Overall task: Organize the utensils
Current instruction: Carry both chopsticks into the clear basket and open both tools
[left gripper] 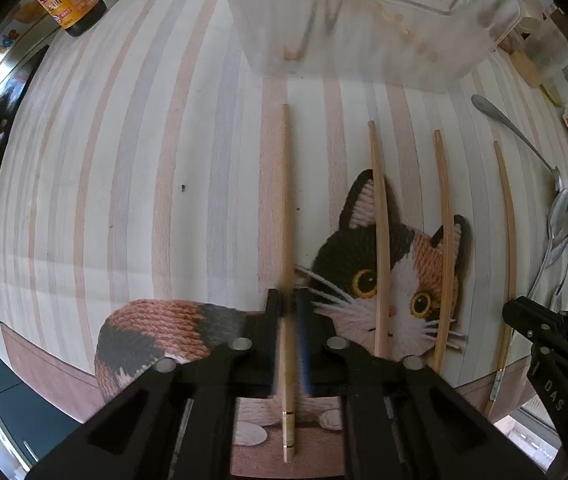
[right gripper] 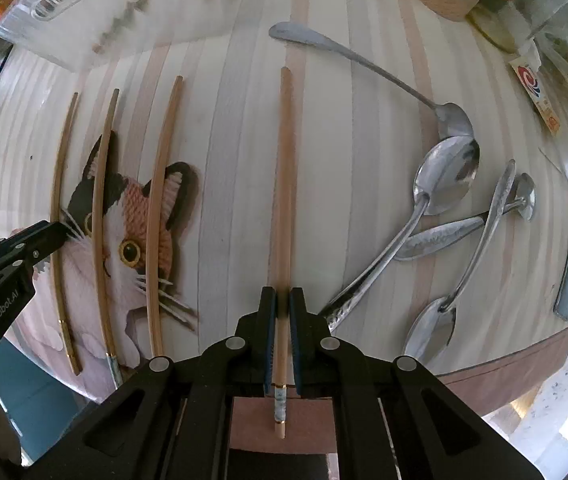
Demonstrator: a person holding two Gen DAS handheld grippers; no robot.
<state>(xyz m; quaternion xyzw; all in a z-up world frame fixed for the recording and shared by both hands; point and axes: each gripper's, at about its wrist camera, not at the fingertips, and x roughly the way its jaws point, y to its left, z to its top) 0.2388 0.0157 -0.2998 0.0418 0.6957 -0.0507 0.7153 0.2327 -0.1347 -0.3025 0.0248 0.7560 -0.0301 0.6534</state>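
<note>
Chopsticks lie in a row on the striped tabletop [left gripper: 123, 160], and we see four of them [right gripper: 281, 200] side by side, long axes running parallel, away from us toward the clear plastic bin [left gripper: 364, 32] at the far edge. Their thin tips point at the bin; the banded butt ends sit nearest us. Two of the middle ones cross the cat picture [left gripper: 396, 272] printed on the cloth.

Beside them, on the right, we find a loose heap of metal spoons [right gripper: 436, 200], handles crossing at mixed angles, one long spoon slanting up toward the far edge.

Both hands hold their tools pointing straight down at the cloth. Our left tongs [left gripper: 288, 304] are pressed together on the leftmost chopstick [left gripper: 287, 200], pinching it near its butt end. Our right tongs [right gripper: 281, 304] pinch the rightmost chopstick the same way, pads closed against its sides, the patterned end poking out behind them. Each tool's black frame shows at the edge of the other's view.
</note>
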